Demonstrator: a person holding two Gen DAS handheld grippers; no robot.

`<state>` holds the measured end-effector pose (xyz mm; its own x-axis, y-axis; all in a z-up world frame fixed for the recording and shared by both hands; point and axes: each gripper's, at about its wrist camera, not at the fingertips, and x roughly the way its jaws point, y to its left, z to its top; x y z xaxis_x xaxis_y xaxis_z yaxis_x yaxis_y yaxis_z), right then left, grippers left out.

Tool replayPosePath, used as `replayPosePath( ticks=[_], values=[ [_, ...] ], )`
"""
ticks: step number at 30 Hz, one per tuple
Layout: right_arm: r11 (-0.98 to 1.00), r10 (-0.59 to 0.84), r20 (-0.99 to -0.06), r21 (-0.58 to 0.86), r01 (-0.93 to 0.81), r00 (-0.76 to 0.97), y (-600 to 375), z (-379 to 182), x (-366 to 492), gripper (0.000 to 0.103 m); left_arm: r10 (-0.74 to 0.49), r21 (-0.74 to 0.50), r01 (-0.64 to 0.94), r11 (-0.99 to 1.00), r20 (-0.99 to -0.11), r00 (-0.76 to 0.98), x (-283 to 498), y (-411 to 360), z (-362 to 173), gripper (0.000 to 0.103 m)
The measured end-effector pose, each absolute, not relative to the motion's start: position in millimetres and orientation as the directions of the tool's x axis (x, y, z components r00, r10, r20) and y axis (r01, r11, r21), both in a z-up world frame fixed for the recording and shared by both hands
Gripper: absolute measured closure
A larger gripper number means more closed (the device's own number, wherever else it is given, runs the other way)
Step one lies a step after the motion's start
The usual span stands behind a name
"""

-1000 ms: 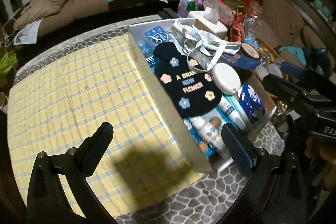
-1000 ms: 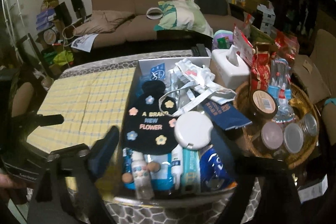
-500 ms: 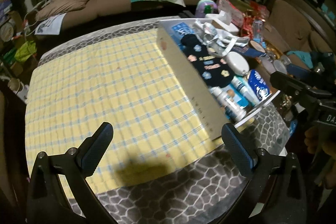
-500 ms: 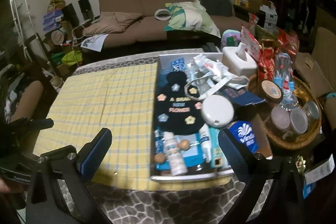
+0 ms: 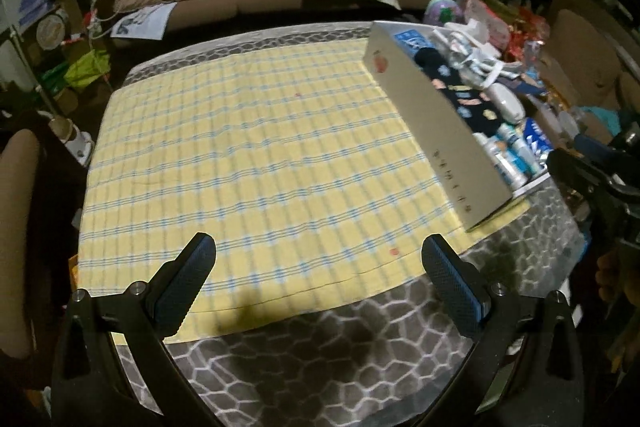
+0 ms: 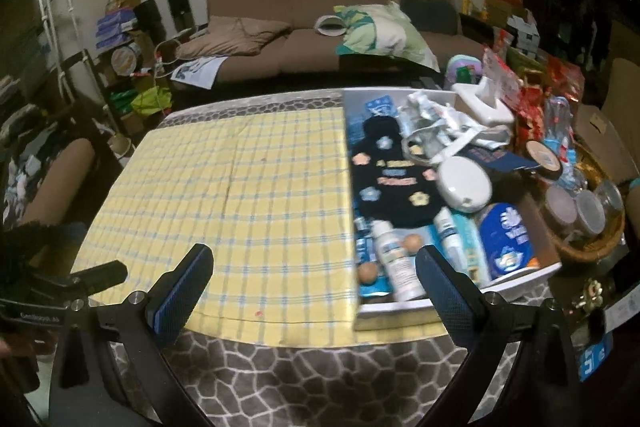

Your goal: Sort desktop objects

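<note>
On the counter [image 6: 304, 371], over a yellow checked cloth [image 6: 240, 195]: left gripper [image 5: 318, 267] spread wide, nothing held. Right gripper [image 6: 314, 275] likewise wide and empty, hovering near the front edge. To the right, on the cloth's edge, a white box [image 6: 400, 313] crammed with things to sort: black flowered pouch [image 6: 390, 175], white oval case [image 6: 464, 185], blue round tin [image 6: 506, 241], white bottle [image 6: 398, 265], two small brown balls beside it. Pouch probably soft and light, best pinched at a free edge. Oval case likely smooth and slippery, better taken across its narrow sides. Bottle light and rigid, graspable mid-body.
</note>
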<state>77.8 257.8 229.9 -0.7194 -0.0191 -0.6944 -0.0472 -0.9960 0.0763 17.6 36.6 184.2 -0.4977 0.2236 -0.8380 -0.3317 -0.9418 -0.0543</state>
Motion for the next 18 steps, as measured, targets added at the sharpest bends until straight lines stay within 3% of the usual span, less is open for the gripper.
replayPosePath(
  ticks=[9,18],
  values=[
    [-0.994,-0.069,-0.715,0.109,-0.014,-0.696,211.0,190.3,50.2,0.0,0.153,-0.056,-0.191,-0.98,-0.828,-0.539,6.8,-4.1,146.4,0.0],
    [-0.989,-0.057,-0.771,0.13,-0.069,-0.634,195.5,107.2,18.2,0.0,0.104,-0.054,-0.111,-0.992,-0.852,-0.513,-10.0,-10.6,78.4,0.0]
  ],
)
